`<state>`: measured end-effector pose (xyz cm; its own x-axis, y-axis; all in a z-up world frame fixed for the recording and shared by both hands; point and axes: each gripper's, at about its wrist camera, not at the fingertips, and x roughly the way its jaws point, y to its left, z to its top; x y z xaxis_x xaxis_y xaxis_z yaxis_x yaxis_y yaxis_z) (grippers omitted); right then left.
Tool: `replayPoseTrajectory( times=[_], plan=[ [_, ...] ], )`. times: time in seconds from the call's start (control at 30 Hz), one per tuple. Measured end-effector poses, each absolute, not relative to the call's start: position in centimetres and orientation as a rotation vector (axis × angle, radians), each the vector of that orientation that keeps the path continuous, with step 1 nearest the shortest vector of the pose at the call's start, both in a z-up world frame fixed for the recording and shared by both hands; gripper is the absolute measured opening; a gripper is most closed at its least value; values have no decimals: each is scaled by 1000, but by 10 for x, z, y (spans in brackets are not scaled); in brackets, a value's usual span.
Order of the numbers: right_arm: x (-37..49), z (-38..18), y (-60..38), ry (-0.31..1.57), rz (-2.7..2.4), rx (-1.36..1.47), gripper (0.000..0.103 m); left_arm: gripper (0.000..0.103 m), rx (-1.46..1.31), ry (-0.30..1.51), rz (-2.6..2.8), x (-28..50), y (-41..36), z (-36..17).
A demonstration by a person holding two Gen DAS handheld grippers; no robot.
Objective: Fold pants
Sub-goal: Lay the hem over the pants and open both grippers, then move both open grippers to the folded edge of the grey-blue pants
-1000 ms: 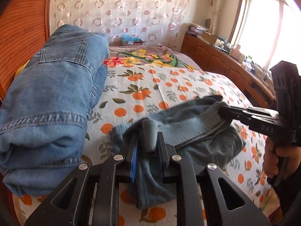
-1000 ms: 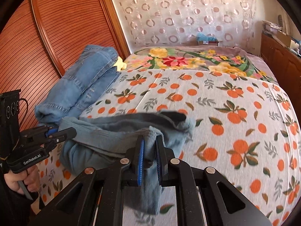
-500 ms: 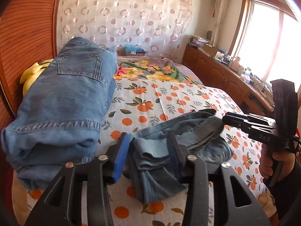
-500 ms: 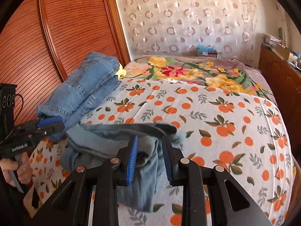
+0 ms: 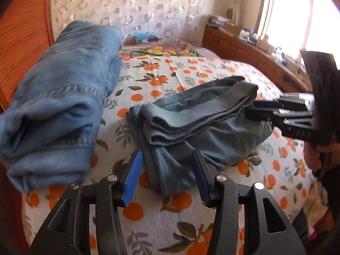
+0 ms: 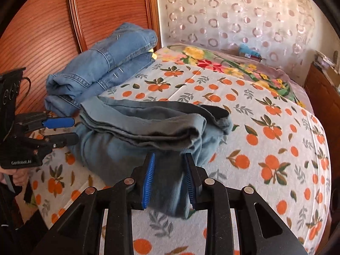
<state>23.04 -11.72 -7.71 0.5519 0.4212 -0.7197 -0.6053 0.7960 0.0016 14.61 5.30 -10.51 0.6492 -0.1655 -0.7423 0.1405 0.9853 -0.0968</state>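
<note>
Grey-blue pants (image 5: 191, 123) are lying folded in a loose bundle on the orange-print bedspread (image 6: 276, 140), seemingly nearly done, while left gripper (image 5: 167, 176) and right gripper (image 6: 169, 176) are gaping apart, gripping nothing.

Folded pants (image 5: 197, 125) on the bed (image 5: 212, 72), between left tongs (image 5: 167, 174) and right tongs (image 6: 169, 176); stacked jeans (image 5: 59, 106) just beside, against the headboard (image 6: 53, 21).
</note>
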Motion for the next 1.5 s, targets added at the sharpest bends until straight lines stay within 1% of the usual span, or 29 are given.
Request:
replayPoseTrajectory(
  times=[0.17,0.3,0.5,0.7,0.9,1.13,1.3,1.37,1.4,1.43,1.47,1.5],
  plan=[
    [255,-74,-111,750,579,-263,28,49,44,864,-151,166,44,-104],
    [275,-68,-120,704,519,-198,28,49,51,859,-104,190,44,-101],
    [267,-68,-146,683,477,-124,28,49,-4,804,-52,210,48,-89],
    [238,-77,-158,701,524,-138,28,49,-31,780,-86,193,50,-81],
    [211,-86,-171,747,568,-123,28,50,-71,795,-127,164,53,-87],
    [205,-94,-178,781,574,-128,29,51,-74,818,-145,130,55,-99],
    [210,-101,-173,807,584,-131,28,51,-51,843,-170,122,52,-109],
    [218,-102,-172,819,598,-121,28,48,-46,851,-185,122,50,-112],
    [219,-101,-173,820,603,-113,28,44,-46,855,-191,122,50,-114],
    [221,-101,-173,821,611,-108,26,40,-44,859,-193,122,50,-114],
    [221,-100,-174,823,626,-102,16,38,-47,862,-197,124,51,-115],
    [220,-101,-174,822,644,-95,12,36,-53,865,-199,125,52,-117]
  ],
)
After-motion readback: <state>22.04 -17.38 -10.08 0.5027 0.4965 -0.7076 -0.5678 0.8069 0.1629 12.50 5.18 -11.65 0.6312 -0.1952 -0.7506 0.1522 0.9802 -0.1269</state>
